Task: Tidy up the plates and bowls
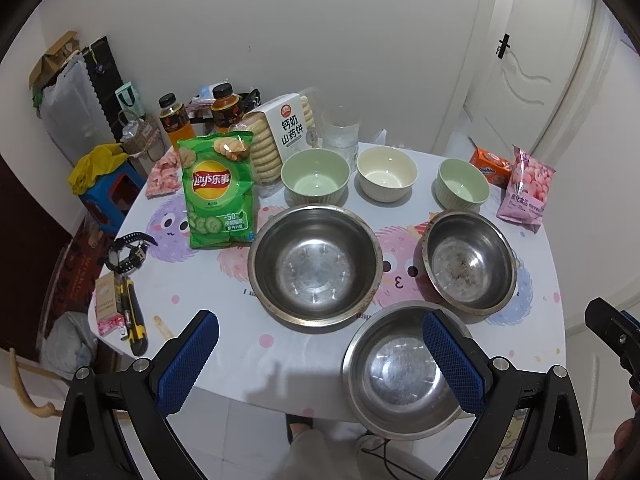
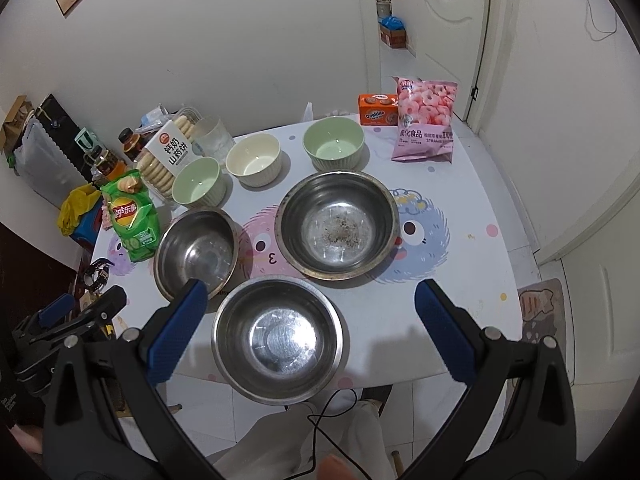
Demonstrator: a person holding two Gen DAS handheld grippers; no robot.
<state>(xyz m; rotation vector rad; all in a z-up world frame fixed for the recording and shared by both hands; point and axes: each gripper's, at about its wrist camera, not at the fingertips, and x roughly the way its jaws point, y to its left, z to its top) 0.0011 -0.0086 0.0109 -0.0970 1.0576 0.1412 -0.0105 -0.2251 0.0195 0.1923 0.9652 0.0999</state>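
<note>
Grippers (image 1: 320, 354) (image 2: 312, 330) gape above table-edge steel bowl (image 2: 278, 338)

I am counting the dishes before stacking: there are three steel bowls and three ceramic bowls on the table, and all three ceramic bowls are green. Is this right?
Not quite. Only two ceramic bowls are green; the middle one is cream. The right wrist view shows it. The three steel bowls are right.
</note>
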